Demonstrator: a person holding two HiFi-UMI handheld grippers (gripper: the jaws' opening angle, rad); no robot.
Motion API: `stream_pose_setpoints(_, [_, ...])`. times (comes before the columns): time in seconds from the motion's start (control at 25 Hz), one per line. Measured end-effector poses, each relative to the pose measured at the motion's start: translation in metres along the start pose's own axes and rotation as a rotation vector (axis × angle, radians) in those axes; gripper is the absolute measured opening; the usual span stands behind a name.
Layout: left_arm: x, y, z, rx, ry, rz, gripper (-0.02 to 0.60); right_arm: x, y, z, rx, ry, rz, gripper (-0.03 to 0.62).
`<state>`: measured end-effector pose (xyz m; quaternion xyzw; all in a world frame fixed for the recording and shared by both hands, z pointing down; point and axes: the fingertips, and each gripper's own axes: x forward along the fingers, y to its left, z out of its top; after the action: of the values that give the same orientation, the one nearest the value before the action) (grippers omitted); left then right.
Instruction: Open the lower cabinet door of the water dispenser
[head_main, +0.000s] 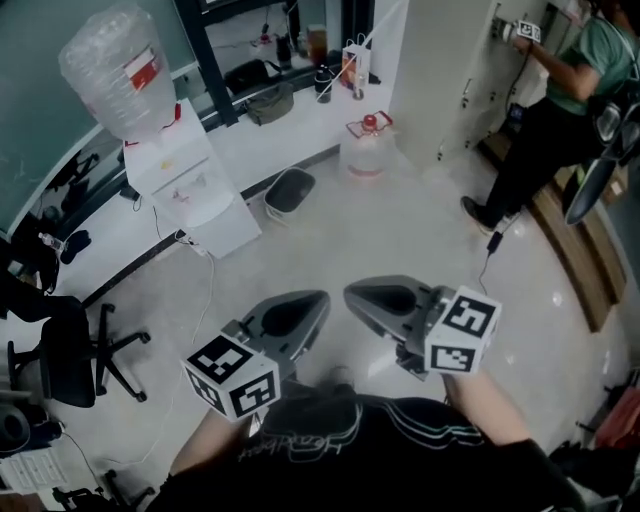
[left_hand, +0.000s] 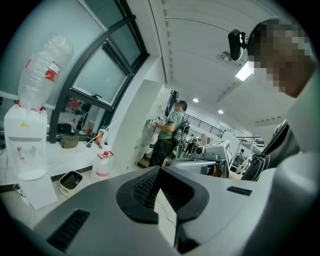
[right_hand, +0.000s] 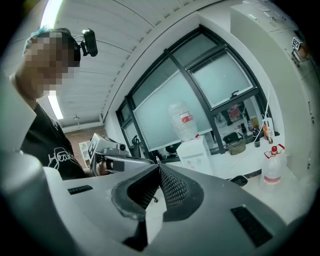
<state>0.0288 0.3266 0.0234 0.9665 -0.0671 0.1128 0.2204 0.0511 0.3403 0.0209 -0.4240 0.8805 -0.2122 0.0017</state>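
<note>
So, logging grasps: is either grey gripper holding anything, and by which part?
Nothing is held: the grey left gripper and right gripper are both shut and empty, far from the white water dispenser.

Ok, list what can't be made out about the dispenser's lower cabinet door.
- Head view: the lower cabinet door of the water dispenser is far and small; handle and hinge side unreadable.
- Left gripper view: it sits small at the warped left edge; no detail.
- Right gripper view: the right gripper body hides the dispenser's lower part.
</note>
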Motion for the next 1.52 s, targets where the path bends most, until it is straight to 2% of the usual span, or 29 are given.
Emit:
stream_pose_setpoints(0.24, [0.028, 0.026, -0.013, -0.057, 0.024, 0.027, -0.003, 0.010, -0.034, -0.016, 0.030, 0.028, -0.008, 0.012])
stream_pose_setpoints(0.44, [0.046, 0.075, -0.024, -0.128, 0.051, 0.054, -0.003, 0.038, -0.072, -0.020, 0.055, 0.049, -0.018, 0.012])
stream_pose_setpoints(0.72, [0.086, 0.172, -0.012, -0.190, 0.069, 0.096, -0.003, 0.098, -0.156, -0.009, 0.075, 0.116, -0.023, 0.012])
stream_pose_setpoints(0.88, [0.104, 0.241, 0.000, -0.223, 0.076, 0.136, -0.003, 0.150, -0.205, -0.005, 0.087, 0.163, 0.005, 0.012])
stream_pose_setpoints(1.08, [0.115, 0.330, -0.003, -0.292, 0.088, 0.199, -0.003, 0.215, -0.258, -0.018, 0.139, 0.245, 0.031, 0.012])
stream_pose_setpoints(1.28, [0.125, 0.393, -0.018, -0.338, 0.091, 0.237, -0.003, 0.260, -0.300, -0.041, 0.137, 0.308, 0.033, 0.012])
stream_pose_setpoints(1.52, [0.135, 0.455, -0.068, -0.397, 0.098, 0.312, -0.003, 0.303, -0.337, -0.089, 0.093, 0.412, 0.061, 0.012])
